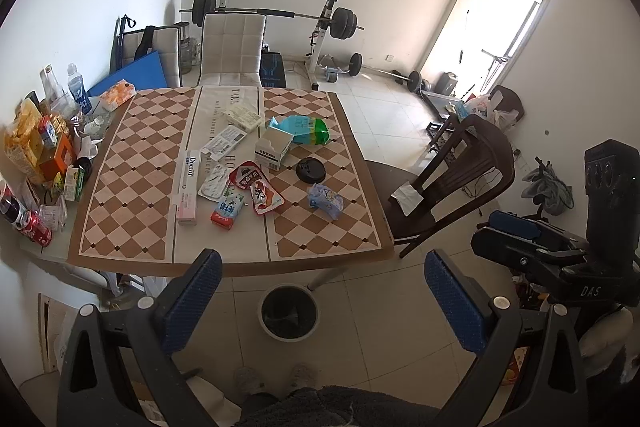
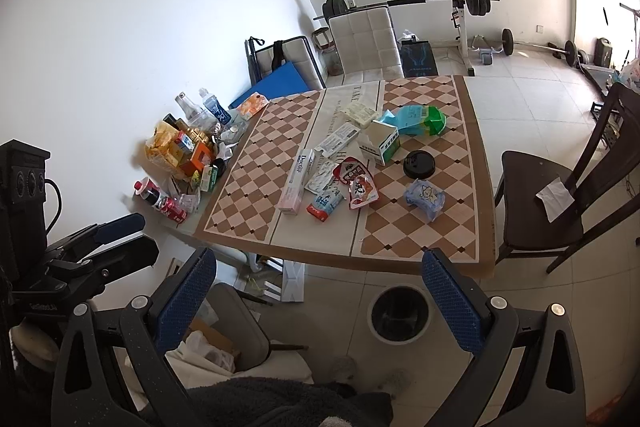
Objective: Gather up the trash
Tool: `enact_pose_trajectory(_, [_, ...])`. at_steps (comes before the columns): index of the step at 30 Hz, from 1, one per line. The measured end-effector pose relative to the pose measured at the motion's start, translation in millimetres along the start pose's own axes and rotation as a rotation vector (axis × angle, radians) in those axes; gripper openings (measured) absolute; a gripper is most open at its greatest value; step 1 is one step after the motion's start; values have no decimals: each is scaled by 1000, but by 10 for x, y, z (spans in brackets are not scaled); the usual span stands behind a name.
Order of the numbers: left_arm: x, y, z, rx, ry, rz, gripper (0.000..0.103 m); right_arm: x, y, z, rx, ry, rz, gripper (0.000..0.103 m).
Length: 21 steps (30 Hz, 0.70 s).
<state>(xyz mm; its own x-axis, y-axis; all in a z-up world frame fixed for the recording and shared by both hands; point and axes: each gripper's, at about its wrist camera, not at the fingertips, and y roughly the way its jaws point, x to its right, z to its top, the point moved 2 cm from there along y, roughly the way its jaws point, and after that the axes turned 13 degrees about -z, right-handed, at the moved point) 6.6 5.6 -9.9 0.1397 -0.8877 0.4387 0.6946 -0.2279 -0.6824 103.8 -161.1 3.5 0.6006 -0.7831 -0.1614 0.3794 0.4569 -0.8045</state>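
Trash lies in the middle of the checkered table (image 1: 132,227) (image 2: 240,211): a long Doctor box (image 1: 187,187) (image 2: 297,183), red snack wrappers (image 1: 256,187) (image 2: 358,183), a blue crumpled wrapper (image 1: 325,201) (image 2: 425,201), a black lid (image 1: 310,169) (image 2: 418,164), an open carton (image 1: 274,148) (image 2: 380,146) and a teal-green bag (image 1: 304,131) (image 2: 420,121). A round bin (image 1: 289,311) (image 2: 400,313) stands on the floor below the table's near edge. My left gripper (image 1: 320,301) and right gripper (image 2: 318,297) are open, empty, held short of the table.
Bottles, cans and snack boxes (image 1: 40,155) (image 2: 180,155) crowd the table's left side. A dark wooden chair (image 1: 452,183) (image 2: 560,203) stands at the right, a white chair (image 1: 232,51) (image 2: 366,41) at the far end. A barbell rack (image 1: 328,19) stands behind.
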Motion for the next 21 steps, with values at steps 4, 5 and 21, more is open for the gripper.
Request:
enact_pose_trajectory(4, [-17,-5,-8,3,-2,-3,103,-8,2,1,1,0,1,103])
enact_pose_trajectory(5, [-28,-14,-5,3,-2,-2,103,0,-1,2,1,0,0,103])
enact_pose_trajectory(21, [-1,2,-23,6,-2,-4,103,9,-7,4,2,-2,3,103])
